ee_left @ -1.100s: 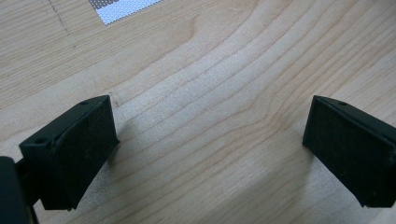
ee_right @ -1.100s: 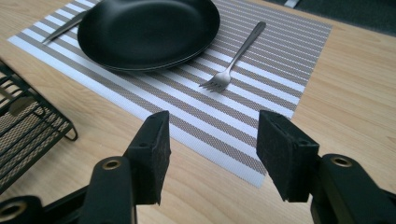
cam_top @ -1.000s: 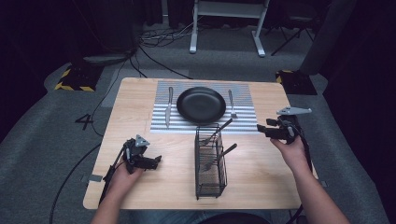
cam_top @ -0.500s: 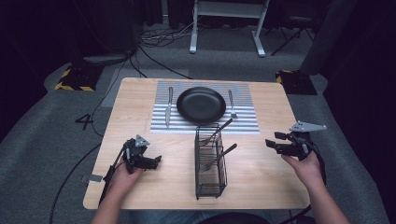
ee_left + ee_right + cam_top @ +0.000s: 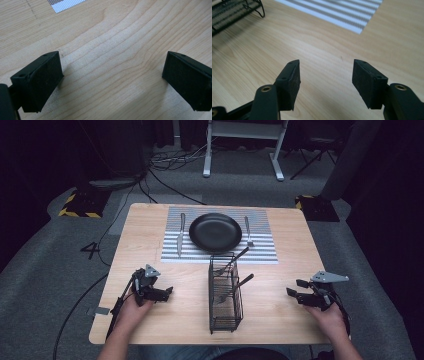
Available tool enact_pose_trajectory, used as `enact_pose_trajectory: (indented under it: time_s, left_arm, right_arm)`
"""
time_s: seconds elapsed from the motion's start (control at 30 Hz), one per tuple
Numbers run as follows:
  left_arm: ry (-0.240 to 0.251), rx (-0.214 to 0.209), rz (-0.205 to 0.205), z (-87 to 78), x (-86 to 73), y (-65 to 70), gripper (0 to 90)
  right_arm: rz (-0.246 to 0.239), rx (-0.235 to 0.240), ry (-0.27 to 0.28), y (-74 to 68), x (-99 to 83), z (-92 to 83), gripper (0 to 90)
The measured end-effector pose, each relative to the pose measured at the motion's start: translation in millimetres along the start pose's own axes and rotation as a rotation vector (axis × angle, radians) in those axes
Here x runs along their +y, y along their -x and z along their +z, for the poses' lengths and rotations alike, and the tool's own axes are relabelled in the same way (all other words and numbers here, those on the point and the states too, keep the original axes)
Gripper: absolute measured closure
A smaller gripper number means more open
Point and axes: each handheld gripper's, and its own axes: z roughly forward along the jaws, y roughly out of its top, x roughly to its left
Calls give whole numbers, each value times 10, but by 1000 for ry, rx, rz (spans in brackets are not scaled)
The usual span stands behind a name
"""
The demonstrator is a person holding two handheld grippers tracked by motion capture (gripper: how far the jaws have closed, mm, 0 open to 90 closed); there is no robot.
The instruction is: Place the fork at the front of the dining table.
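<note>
the left gripper rests low over the table at about 8 o'clock from the table's middle, held in the left hand. in the left gripper view its jaws stand wide apart with bare wood between them and nothing in the gap.

the right gripper sits at about 4 o'clock, near the table's right edge, in the right hand, pointing toward 9 o'clock at the rack. its jaws have just been opening, and in the right gripper view they stand apart with nothing between them, only wood grain; a corner of the rack shows at 11 o'clock in that view and the mat's stripes at 1 o'clock.

the rack, a black wire basket, stands between the two grippers, well apart from each, at 6 o'clock from the plate. it holds cutlery with handles leaning out toward 1 o'clock; which pieces they are is too small to tell.

the plate lies in the middle of the striped mat at 12 o'clock on the table. a knife lies on the mat at the plate's 9 o'clock, a fork at its 3 o'clock, both just beside it and not touching.
</note>
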Motion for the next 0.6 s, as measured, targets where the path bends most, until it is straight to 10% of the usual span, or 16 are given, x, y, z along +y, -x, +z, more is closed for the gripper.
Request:
enact_pose_trajectory:
  time_s: [0.37, 0.6]
  left_arm:
    - [-2, 6, 1, 1, 1, 4, 28]
    - [-1, 6, 1, 1, 0, 4, 28]
  right_arm:
    - [-47, -51, -9, -45, -350, 181, 355]
    - [4, -105, -54, -13, -338, 214, 84]
